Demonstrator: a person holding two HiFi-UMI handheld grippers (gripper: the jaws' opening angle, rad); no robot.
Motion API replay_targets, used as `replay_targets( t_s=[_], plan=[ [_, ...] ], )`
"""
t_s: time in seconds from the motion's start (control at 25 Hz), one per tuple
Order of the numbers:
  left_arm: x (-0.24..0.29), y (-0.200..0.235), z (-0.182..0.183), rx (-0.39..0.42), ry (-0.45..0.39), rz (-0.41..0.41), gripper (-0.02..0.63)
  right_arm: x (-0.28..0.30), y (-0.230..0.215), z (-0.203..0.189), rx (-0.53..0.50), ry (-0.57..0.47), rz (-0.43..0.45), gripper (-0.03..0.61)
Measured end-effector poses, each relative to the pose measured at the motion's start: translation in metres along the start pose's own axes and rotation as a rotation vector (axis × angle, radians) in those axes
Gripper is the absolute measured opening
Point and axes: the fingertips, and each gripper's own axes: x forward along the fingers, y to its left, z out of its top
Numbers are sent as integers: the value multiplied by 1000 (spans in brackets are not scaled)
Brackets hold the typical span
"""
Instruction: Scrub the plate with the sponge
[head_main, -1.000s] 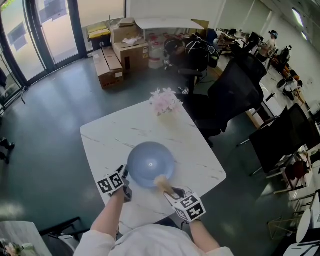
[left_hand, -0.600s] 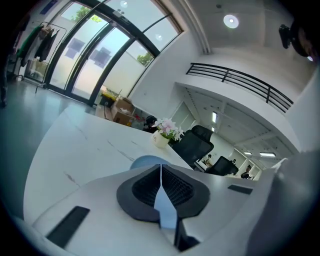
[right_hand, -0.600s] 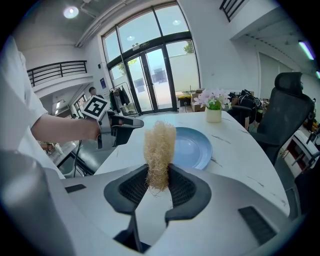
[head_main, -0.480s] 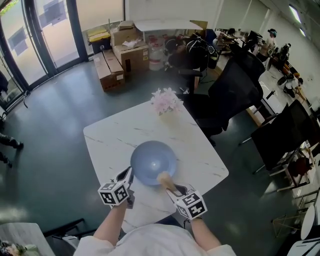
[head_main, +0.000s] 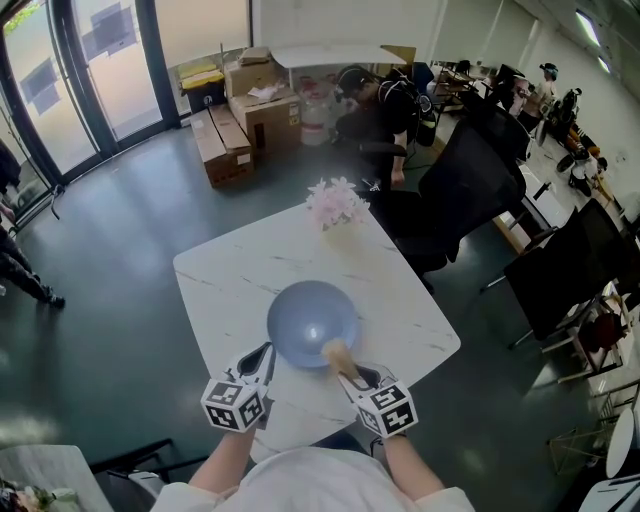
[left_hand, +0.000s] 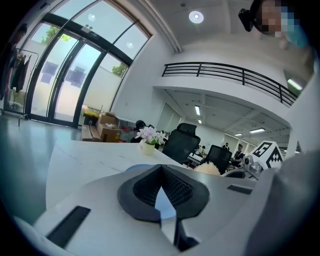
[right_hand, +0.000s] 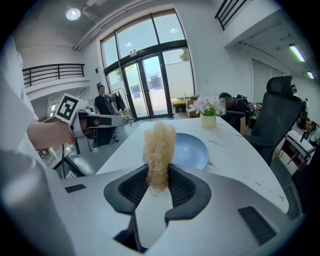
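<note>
At the plate's (head_main: 310, 318) near rim, the right gripper (right_hand: 159, 181) clamped the sponge (right_hand: 160, 147); the left gripper's (left_hand: 161, 171) jaws met, holding nothing.

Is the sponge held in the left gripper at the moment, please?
No, the sponge is clamped between the jaws of the right gripper, as the right gripper view shows.

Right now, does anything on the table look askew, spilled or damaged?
Nothing stands out. The blue plate lies flat on the white table, the flower pot stands upright, and the right gripper holds the sponge upright between its jaws.
</note>
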Motion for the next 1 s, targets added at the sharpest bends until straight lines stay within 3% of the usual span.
replay_targets(
  t_s=[1.0],
  plan=[
    [-28, -19, 0, 27, -35, -16, 32, -9, 4, -7, 25, -51, -56, 117]
  ],
)
